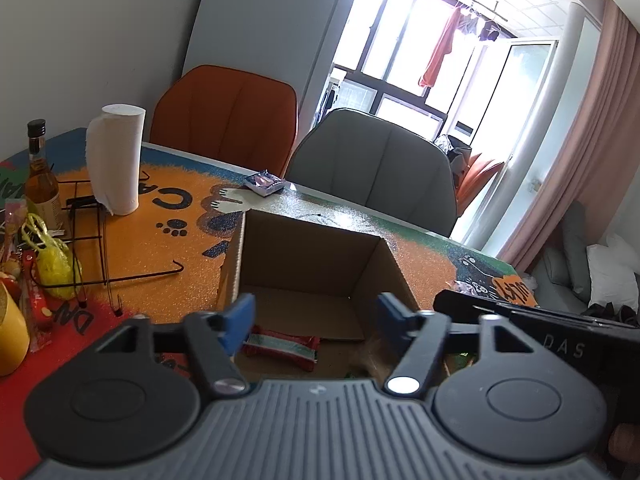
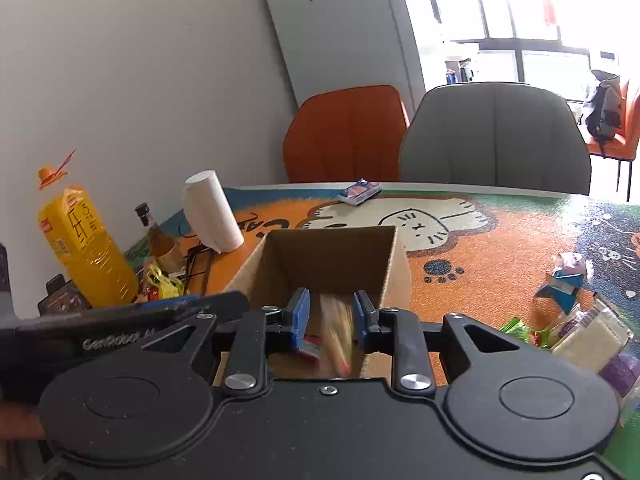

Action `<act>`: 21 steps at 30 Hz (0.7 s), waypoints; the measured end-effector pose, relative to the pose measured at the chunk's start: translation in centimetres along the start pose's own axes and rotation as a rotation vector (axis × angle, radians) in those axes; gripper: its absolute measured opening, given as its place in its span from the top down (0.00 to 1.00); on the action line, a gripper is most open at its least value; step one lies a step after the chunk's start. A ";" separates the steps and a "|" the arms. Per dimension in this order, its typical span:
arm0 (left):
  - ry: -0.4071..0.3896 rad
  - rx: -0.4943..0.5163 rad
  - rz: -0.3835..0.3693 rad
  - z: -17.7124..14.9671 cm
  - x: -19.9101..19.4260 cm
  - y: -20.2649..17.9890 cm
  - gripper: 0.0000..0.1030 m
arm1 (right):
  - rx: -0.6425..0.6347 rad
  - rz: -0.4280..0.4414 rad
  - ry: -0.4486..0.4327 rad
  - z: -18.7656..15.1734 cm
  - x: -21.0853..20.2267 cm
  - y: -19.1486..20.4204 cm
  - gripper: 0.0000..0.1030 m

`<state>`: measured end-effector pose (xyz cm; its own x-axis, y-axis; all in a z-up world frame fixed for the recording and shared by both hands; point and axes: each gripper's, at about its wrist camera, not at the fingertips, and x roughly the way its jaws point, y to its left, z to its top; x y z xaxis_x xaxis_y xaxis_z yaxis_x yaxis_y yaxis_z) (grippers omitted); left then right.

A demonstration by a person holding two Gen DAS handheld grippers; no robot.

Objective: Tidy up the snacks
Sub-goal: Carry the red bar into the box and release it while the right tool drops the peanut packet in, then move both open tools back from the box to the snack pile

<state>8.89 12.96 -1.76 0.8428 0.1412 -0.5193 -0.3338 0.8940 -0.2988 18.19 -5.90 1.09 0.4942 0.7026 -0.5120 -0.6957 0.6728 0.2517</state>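
Note:
An open cardboard box (image 1: pixel 308 252) stands on the cat-print table mat; it also shows in the right wrist view (image 2: pixel 328 256). A red, green and white snack packet (image 1: pixel 280 346) lies on the box floor. My left gripper (image 1: pixel 316 316) is open and empty above the box's near edge. My right gripper (image 2: pixel 330 320) is open over the box, and a blurred yellowish snack packet (image 2: pixel 338 332) is between its fingers, apparently falling free. Loose snack packets (image 2: pixel 568 280) lie on the mat to the right. A small blue packet (image 1: pixel 264 183) lies at the far edge.
A paper towel roll (image 1: pixel 116 160), a brown bottle (image 1: pixel 40 172), a black wire rack (image 1: pixel 92 236) and yellow-wrapped sweets (image 1: pixel 52 256) crowd the left. A large yellow oil bottle (image 2: pixel 84 248) stands by the wall. An orange chair (image 1: pixel 228 116) and a grey chair (image 1: pixel 372 168) stand behind the table.

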 end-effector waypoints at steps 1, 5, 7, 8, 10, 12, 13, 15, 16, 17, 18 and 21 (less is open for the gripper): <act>0.001 -0.002 0.003 0.0 0.0 0.0 0.23 | 0.004 -0.002 0.001 0.0 -0.1 -0.1 0.73; 0.020 -0.008 0.026 -0.1 0.3 -0.3 0.18 | 0.023 -0.022 0.012 -0.3 -0.6 -0.8 0.70; 0.028 -0.010 0.028 -0.2 0.5 -0.5 0.17 | 0.033 -0.035 0.014 -0.6 -1.0 -1.3 0.66; 0.030 -0.008 0.029 -0.3 0.6 -0.6 0.17 | 0.039 -0.041 0.016 -0.7 -1.2 -1.6 0.61; 0.033 0.000 0.034 -0.4 0.7 -1.0 0.12 | 0.049 -0.053 0.016 -1.0 -1.7 -2.1 0.53; 0.032 0.006 0.034 -0.6 0.7 -1.4 0.09 | 0.060 -0.060 0.016 -1.3 -2.2 -2.7 0.49; 0.031 0.008 0.032 -0.6 0.7 -1.6 0.07 | 0.068 -0.062 0.019 -1.4 -2.4 -3.0 0.49; 0.032 0.013 0.025 -0.8 0.8 -1.9 0.05 | 0.080 -0.066 0.024 -1.6 -2.7 -3.6 0.43; 0.035 0.017 0.020 -0.8 0.9 -2.1 0.03 | 0.082 -0.071 0.025 -1.7 -2.9 -3.8 0.40; 0.037 0.018 0.013 -0.9 0.9 -2.3 0.02 | 0.083 -0.079 0.023 -1.8 -3.2 -4.0 0.30; 0.037 0.019 0.006 -0.9 0.9 -2.5 0.00 | 0.084 -0.088 0.016 -1.9 -3.4 -4.2 0.22; 0.043 0.022 -0.013 -1.2 1.0 -3.2 0.00 | 0.091 -0.107 0.006 -2.1 -4.3 -5.0 0.14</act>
<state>10.33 9.72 -2.26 0.8282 0.1116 -0.5493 -0.3130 0.9050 -0.2880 18.45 -12.73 0.30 0.5592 0.6247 -0.5450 -0.5891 0.7620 0.2690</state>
